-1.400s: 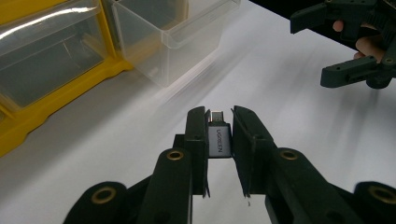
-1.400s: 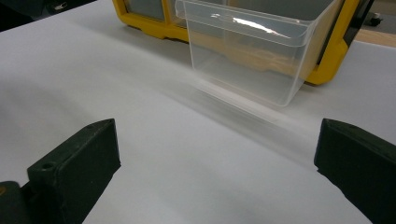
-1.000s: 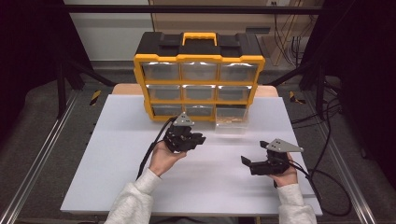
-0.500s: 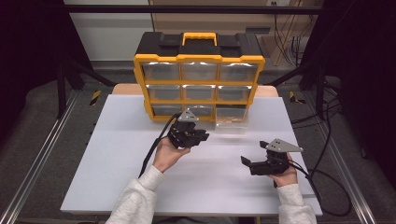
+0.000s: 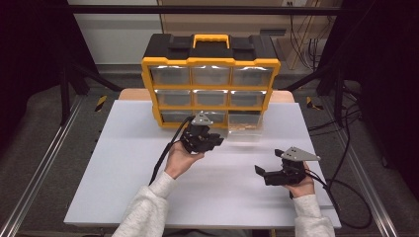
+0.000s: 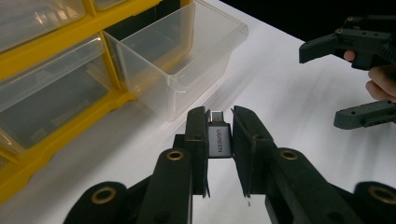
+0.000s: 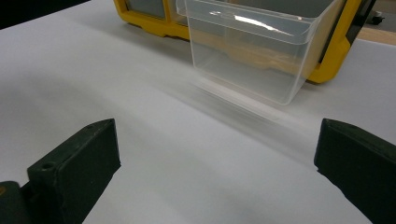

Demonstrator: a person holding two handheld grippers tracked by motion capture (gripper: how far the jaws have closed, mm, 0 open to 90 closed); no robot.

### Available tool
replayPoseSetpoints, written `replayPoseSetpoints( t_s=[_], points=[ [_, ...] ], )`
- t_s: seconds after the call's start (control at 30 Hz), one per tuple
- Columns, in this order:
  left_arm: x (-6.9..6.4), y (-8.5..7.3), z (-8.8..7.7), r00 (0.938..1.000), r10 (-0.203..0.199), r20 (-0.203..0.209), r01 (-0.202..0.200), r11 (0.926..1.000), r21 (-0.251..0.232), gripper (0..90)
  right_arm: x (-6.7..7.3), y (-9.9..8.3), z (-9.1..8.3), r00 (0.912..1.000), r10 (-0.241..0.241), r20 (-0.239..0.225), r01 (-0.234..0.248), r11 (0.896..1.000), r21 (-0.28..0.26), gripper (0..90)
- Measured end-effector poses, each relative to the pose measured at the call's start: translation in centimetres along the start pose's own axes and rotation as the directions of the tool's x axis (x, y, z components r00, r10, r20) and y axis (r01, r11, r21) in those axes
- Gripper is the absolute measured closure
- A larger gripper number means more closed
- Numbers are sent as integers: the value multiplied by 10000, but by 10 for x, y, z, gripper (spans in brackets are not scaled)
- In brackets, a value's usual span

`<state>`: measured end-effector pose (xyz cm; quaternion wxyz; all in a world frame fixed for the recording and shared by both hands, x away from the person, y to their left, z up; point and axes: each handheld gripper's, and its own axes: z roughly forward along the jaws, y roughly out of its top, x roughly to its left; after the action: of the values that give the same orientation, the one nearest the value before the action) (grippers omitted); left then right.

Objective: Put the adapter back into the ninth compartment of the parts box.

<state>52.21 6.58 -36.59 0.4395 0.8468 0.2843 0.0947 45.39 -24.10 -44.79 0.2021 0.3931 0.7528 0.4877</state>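
Left gripper (image 6: pixel 219 140) clamped on grey USB adapter (image 6: pixel 219 139), nudged toward pulled-out clear drawer (image 5: pixel 244 129) since earlier, right gripper (image 5: pixel 271 174) wide open, empty, unmoved near desk (image 5: pixel 123 163) front-right corner

A brushed-metal adapter (image 6: pixel 219 140), a glossy clear plastic drawer (image 6: pixel 187 60), and a matt white table (image 5: pixel 148 163).

A: Which lettering can be read here?

B: One word, "UGREEN", printed lengthwise in pale letters on the grey metal shell of the small USB adapter (image 6: pixel 218 141), seen in the left gripper view.

A: Where does that adapter sit?

B: Clamped between the two black jaws of the left gripper (image 6: pixel 219 140). No other marking is legible.
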Motion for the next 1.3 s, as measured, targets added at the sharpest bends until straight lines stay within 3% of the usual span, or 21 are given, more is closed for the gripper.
replayPoseSetpoints(
  t_s=[1.3],
  points=[
    [0,35,16,9990,416,-161,-417,9991,-53,755,0,0,-1,10000,10,-33,-10,10000,-20,6]
  ],
)
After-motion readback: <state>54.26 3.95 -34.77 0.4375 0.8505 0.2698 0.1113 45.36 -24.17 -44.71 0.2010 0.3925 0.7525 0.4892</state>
